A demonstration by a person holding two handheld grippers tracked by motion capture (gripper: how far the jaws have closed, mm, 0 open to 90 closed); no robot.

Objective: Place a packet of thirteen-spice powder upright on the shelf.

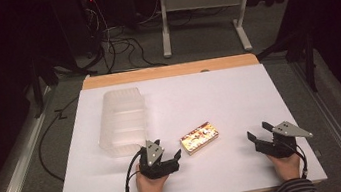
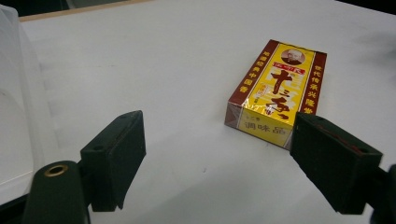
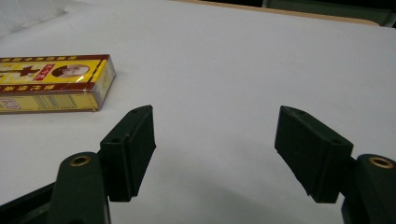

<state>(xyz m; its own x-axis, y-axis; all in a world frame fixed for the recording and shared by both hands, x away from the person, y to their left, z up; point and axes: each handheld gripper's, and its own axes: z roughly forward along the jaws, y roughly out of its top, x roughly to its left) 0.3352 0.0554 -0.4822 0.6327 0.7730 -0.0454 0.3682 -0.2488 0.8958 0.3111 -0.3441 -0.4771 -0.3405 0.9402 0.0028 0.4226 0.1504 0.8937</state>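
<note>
A: Where did the yellow box (image 1: 199, 137) lie?

B: Flat on the white worktop (image 1: 219, 99), near its front edge and about midway across. Seen from above, it sat at about two o'clock from the left claw (image 1: 169, 157), just beside it, and at about nine o'clock from the right claw (image 1: 257, 134), well apart from that one.

A: And the left claw, was it gripping anything?

B: No. Its jaws stood spread wide with bare worktop between them. In the left gripper view, the box (image 2: 275, 93) lay just past the right-hand jaw, at about one o'clock, its near end partly hidden behind that jaw. Whether they touched, I could not tell.

A: The right claw?

B: Also spread, and holding nothing. In the right gripper view, the box (image 3: 53, 83) lay off at ten o'clock, clear of both jaws.

A: Anything else on the worktop?

B: A clear plastic container (image 1: 122, 121), at about eleven o'clock from the left claw and at nine o'clock from the box.
</note>
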